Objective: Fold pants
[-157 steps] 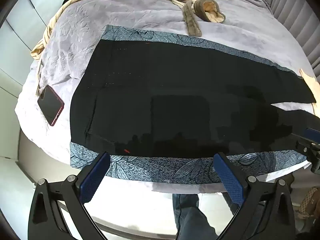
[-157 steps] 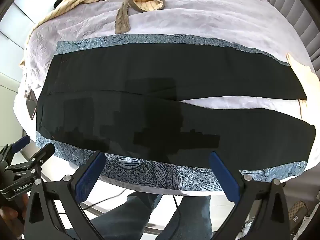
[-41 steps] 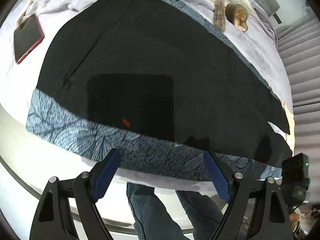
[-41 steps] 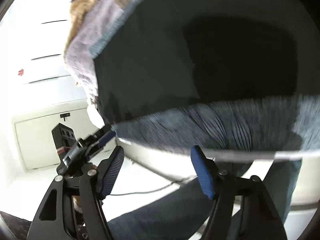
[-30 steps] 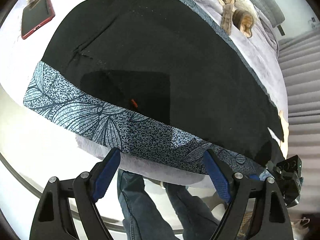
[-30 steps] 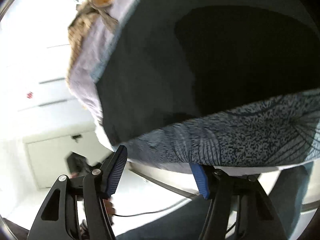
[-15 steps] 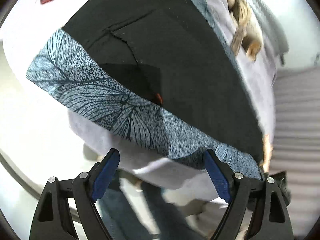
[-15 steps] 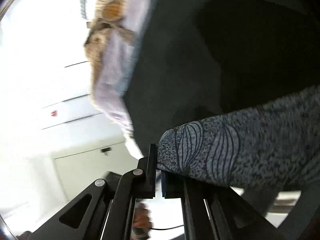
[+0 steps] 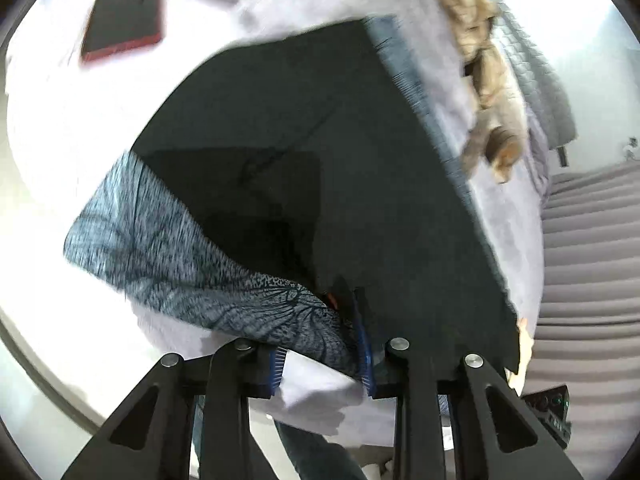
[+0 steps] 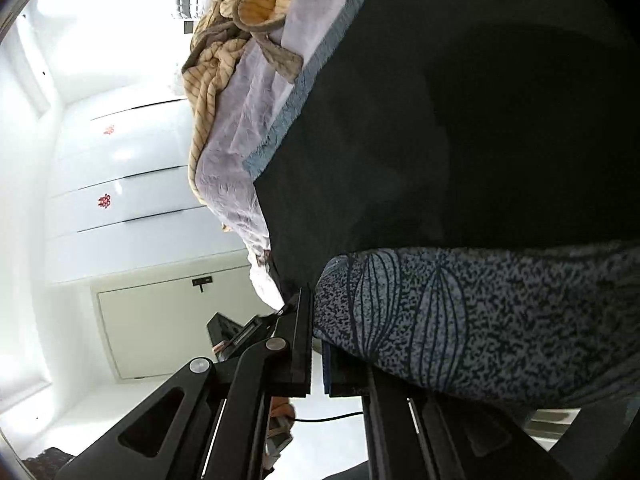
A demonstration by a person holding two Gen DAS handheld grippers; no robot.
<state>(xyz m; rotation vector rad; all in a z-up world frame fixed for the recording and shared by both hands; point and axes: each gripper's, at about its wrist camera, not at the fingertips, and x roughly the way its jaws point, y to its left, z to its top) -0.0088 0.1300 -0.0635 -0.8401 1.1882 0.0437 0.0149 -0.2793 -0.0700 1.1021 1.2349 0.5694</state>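
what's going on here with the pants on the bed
A person with a gripper in each hand is starting to fold black pants lying on a bed. The left gripper has just clamped the pants' patterned near edge, and the right gripper is shut on that same patterned edge further along. No fold has been made yet.

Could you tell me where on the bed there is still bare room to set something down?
Bare lavender bedspread lies between the phone and the black pants. The far side is crowded: a heap of striped clothes borders the patterned blue cloth there.
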